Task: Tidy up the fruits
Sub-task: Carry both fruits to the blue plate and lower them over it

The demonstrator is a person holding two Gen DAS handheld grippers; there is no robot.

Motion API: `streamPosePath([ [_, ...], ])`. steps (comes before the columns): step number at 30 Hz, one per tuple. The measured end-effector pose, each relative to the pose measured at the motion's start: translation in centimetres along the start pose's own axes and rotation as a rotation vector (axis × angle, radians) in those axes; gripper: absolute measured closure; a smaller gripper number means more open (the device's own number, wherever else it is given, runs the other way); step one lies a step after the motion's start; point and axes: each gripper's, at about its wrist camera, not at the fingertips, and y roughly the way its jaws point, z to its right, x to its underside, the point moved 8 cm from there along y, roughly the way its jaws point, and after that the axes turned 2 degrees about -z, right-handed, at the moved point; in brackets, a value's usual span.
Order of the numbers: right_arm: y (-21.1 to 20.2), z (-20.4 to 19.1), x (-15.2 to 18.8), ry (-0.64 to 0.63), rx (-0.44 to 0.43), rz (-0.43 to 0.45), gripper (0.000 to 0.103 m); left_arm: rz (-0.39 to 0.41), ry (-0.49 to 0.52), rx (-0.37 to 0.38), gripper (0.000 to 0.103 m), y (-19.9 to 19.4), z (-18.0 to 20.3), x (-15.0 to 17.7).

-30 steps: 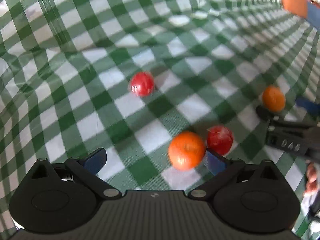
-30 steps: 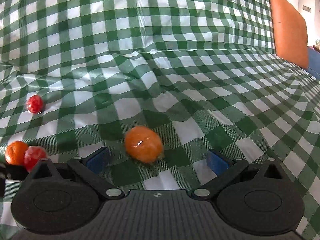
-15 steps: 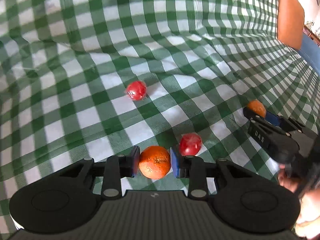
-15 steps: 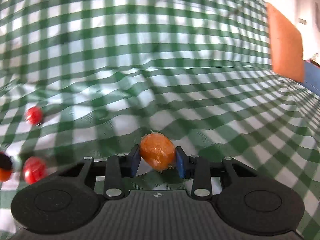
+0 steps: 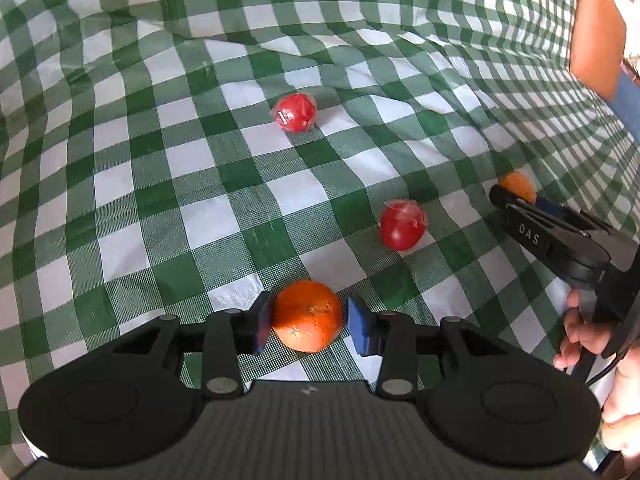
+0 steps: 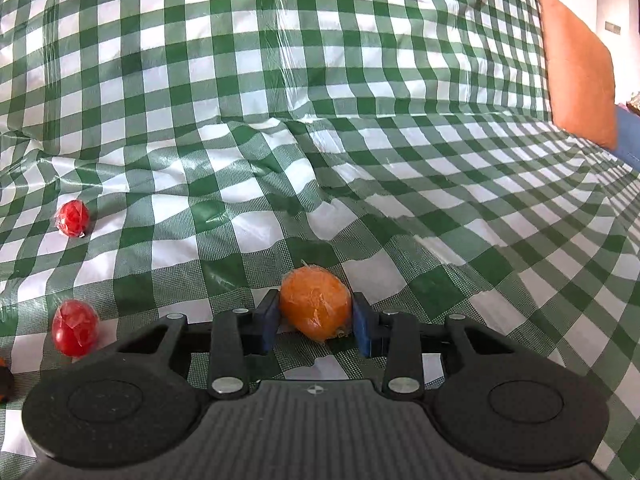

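Note:
My left gripper [image 5: 309, 322] is shut on an orange [image 5: 307, 315], held a little above the green checked cloth. My right gripper [image 6: 314, 322] is shut on a second, plastic-wrapped orange [image 6: 315, 305]. The right gripper also shows at the right of the left wrist view [image 5: 516, 200], with its orange [image 5: 519, 185] at the tip. Two wrapped red fruits lie on the cloth: a near one [image 5: 401, 225] and a far one [image 5: 296, 113]. They also show in the right wrist view, near one [image 6: 75, 327] at lower left and far one [image 6: 72, 218] above it.
The green and white checked cloth [image 5: 208, 216] is wrinkled and rises into a fold at the back [image 6: 280, 128]. An orange cushion [image 6: 576, 68] stands at the far right edge. A hand [image 5: 580, 332] holds the right gripper's handle.
Both grippers closed on their oranges within the last second. They have since lifted and drawn back slightly, so the fruits on the cloth look farther away.

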Motion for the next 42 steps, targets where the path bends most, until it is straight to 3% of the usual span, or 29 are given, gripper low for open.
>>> streamPosePath([
  [3,0.0,0.1,-0.3,0.006,-0.006,0.005,0.064,0.029,-0.004,-0.018,0.066,-1.2,0.5,-0.1],
  [6,-1.1,0.5,-1.2,0.057,-0.014,0.073,0.064,0.041,-0.036,-0.028,0.066,-3.3,0.6,-0.1],
  [9,-3.3,0.6,-1.7,0.05,-0.006,0.139,0.064,0.051,-0.077,-0.031,0.065,-7.6,0.3,0.9],
  [13,-8.9,1.0,-1.6,0.064,-0.029,0.147,0.064,0.08,-0.108,-0.062,0.065,-15.2,-0.2,4.4],
  [17,-17.6,0.3,-0.8,0.026,-0.152,0.157,0.064,0.084,-0.161,-0.088,0.065,-21.8,-0.9,9.8],
  [21,-26.8,-1.9,2.8,-0.072,-0.296,0.101,0.064,0.079,-0.218,-0.104,0.065,-26.7,-1.6,15.3],
  [24,-32.5,-4.1,5.9,-0.126,-0.402,0.038,0.064,0.073,-0.226,-0.195,0.065,-29.8,-2.4,18.8],
  [29,-40.6,-9.4,9.4,-0.263,-0.553,0.027,0.064,0.161,-0.259,-0.227,0.065,-34.7,-3.4,23.3],
  [37,-47.3,-14.4,9.8,-0.431,-0.65,0.118,0.064,0.262,-0.354,-0.212,0.065,-39.8,-4.4,26.9],
  [42,-49.2,-15.2,9.9,-0.417,-0.662,0.131,0.064,0.293,-0.352,-0.231,0.065,-42.0,-5.1,28.1],
])
